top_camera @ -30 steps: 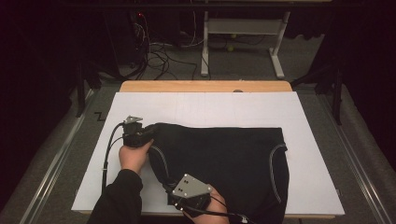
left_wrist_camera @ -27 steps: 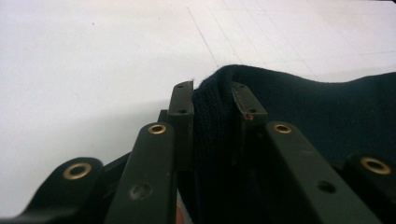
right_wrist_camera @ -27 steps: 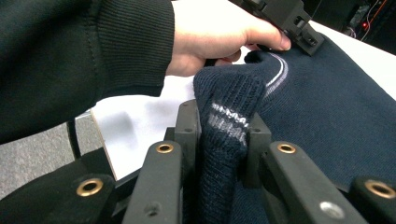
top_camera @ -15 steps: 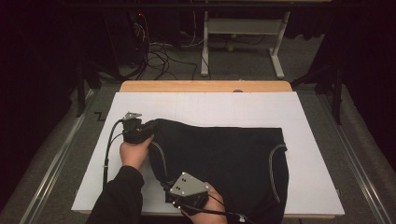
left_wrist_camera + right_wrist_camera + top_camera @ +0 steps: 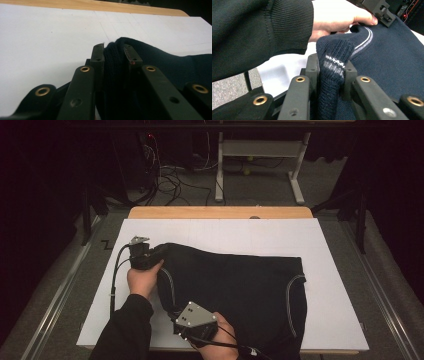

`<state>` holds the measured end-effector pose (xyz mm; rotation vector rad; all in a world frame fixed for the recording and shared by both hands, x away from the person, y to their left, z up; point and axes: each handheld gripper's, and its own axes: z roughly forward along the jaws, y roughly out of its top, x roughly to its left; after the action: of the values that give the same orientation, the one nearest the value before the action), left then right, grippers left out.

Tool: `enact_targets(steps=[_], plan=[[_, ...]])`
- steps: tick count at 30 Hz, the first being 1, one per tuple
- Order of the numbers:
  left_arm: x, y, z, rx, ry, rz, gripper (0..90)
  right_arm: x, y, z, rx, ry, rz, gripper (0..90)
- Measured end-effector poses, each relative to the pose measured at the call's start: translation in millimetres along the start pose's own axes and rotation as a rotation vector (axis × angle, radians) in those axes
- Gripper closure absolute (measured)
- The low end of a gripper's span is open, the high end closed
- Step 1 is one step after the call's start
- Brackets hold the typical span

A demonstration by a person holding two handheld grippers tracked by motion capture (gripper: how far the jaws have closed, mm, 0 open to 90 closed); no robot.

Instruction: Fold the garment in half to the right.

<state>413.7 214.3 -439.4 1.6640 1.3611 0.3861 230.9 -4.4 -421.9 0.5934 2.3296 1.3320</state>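
**Both grippers clamped on a dark knit garment**

High view: the dark navy garment (image 5: pixel 235 290) lies spread on the white sheet (image 5: pixel 250 232), covering its near middle and right. The left gripper (image 5: pixel 150 251) holds the garment's far-left corner; the right gripper (image 5: pixel 179 329) sits at its near-left edge, close to the sheet's front border.

Left gripper view: the left gripper (image 5: pixel 113 53) has its jaws pressed on a bunched fold of the garment (image 5: pixel 175 65), with bare sheet (image 5: pixel 50 37) to the left.

Right gripper view: the right gripper (image 5: pixel 331 66) pinches a ribbed, white-striped edge of the garment (image 5: pixel 392 55). Beyond it, the left hand (image 5: pixel 337 17) rests on the garment.
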Motion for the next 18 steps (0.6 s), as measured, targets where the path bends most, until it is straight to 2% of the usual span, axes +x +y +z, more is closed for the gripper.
enact_targets(steps=[18], plan=[[26.8,3.2,-16.6,-0.013,0.042,-0.010,70.0,10.9,18.3,22.4,0.003,0.025,-0.017,75.1]])
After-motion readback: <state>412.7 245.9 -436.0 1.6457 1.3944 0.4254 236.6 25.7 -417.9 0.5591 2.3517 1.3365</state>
